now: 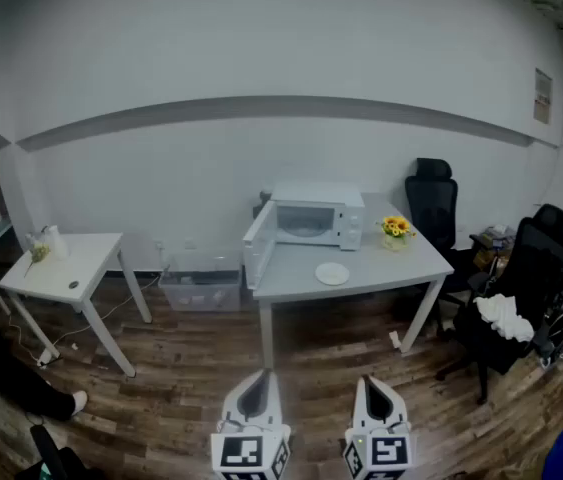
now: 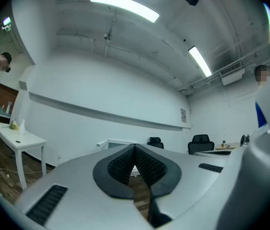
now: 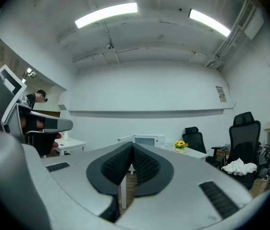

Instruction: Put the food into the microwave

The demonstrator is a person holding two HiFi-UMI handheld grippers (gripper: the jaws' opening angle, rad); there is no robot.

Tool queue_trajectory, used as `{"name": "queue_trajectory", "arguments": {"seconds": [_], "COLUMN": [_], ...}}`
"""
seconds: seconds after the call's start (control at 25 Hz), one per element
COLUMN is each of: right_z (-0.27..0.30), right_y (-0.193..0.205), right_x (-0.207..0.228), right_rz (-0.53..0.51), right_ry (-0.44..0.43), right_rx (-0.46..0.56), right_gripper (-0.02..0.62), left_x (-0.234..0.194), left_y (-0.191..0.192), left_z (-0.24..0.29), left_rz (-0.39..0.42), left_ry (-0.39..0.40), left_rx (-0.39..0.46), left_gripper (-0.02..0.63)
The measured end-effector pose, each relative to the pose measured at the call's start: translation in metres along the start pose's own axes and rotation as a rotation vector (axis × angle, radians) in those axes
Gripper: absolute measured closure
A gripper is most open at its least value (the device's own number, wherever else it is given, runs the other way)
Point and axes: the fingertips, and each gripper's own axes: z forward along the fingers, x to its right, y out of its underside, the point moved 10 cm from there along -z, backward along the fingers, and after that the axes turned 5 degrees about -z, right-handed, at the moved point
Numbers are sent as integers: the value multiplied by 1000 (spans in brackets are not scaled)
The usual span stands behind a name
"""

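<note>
A white microwave (image 1: pixel 313 218) stands at the back of a grey table (image 1: pixel 381 268), its door (image 1: pixel 259 240) swung open to the left. A white plate (image 1: pixel 332 274) lies on the table in front of it; whether food is on it I cannot tell. Both grippers are far back from the table, low in the head view. My left gripper (image 1: pixel 255 393) is shut with nothing in it, its jaws (image 2: pixel 135 158) meeting. My right gripper (image 1: pixel 376 395) is shut and empty too, seen likewise in its own view (image 3: pixel 132 157).
A small pot of yellow flowers (image 1: pixel 395 229) sits right of the microwave. Black office chairs (image 1: pixel 521 288) stand at the right, one with a white cloth (image 1: pixel 502 315). A clear storage bin (image 1: pixel 201 286) sits on the wooden floor, beside a small white side table (image 1: pixel 61 268). A person (image 1: pixel 1 368) is at the left edge.
</note>
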Motion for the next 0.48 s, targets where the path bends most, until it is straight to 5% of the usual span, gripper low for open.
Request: {"name": "queue_trajectory", "arguments": {"seconds": [0.48], "right_z": [7], "right_y": [1], "right_x": [-3], "right_rz": [31], "right_ry": [-27], "right_rx": [22], "right_gripper": [581], "left_x": [-4], "left_y": [1], "left_z": [5], "left_rz": [-14], "left_ry": [-14], "left_rx": [0], "left_gripper": [597]}}
